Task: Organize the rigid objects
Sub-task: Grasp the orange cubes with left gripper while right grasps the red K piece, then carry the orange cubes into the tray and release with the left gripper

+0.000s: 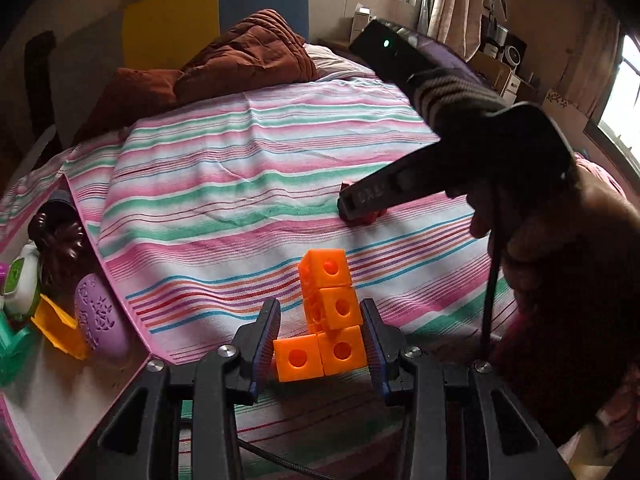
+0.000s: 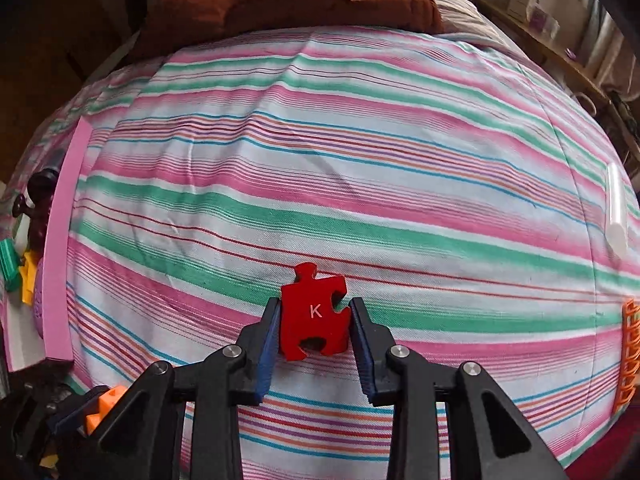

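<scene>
pink box rim (image 2: 60,248) at 9 o'clock, striped sheet (image 2: 320,140) bare ahead | left gripper (image 1: 320,334) clamps orange cube block (image 1: 324,320) | right gripper (image 2: 316,320) clamps red puzzle piece (image 2: 314,312)

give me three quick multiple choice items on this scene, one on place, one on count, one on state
1. Where does the pink box lie from the orange cubes in the left wrist view?
A left
B right
C behind

2. How many orange cubes are joined?
A two
B four
C six

3. The red puzzle piece is:
A stacked on the cubes
B between the right gripper fingers
C in the box

Answers: 1 A, the box sits at the left edge. 2 B, four cube faces show. 3 B, both fingers flank the K piece.
</scene>
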The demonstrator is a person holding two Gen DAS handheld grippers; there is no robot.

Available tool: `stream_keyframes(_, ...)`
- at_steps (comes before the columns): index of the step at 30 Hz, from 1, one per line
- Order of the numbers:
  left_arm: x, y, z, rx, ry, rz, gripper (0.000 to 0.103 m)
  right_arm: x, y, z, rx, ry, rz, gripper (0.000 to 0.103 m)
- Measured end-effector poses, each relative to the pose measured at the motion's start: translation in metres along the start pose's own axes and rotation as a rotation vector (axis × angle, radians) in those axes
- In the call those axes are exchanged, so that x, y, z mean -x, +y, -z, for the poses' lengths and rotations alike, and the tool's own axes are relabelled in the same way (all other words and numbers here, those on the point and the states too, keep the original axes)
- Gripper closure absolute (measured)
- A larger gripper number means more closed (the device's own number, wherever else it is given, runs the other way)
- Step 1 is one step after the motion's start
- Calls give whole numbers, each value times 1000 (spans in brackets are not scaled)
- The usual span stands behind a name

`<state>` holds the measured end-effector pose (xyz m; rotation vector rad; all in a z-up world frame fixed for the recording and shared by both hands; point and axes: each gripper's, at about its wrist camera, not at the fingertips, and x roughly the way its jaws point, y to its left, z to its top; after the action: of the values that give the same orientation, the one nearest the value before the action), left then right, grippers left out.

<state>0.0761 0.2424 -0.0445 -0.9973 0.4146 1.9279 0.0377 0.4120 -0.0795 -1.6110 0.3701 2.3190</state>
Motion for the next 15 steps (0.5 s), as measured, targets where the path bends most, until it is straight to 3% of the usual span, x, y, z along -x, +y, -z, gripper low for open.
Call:
stream_keyframes(6, 16, 9, -4, 40, -24, -15, 62, -1, -4, 2, 6, -20, -17, 67)
stream_keyframes(9, 24, 14, -5, 30, -45, -60, 62, -1, -3, 4, 32, -31, 1, 67)
stream_keyframes(15, 34, 24, -9, 72, -61, -79, 62, -4, 7, -1, 73, -50, 30, 68)
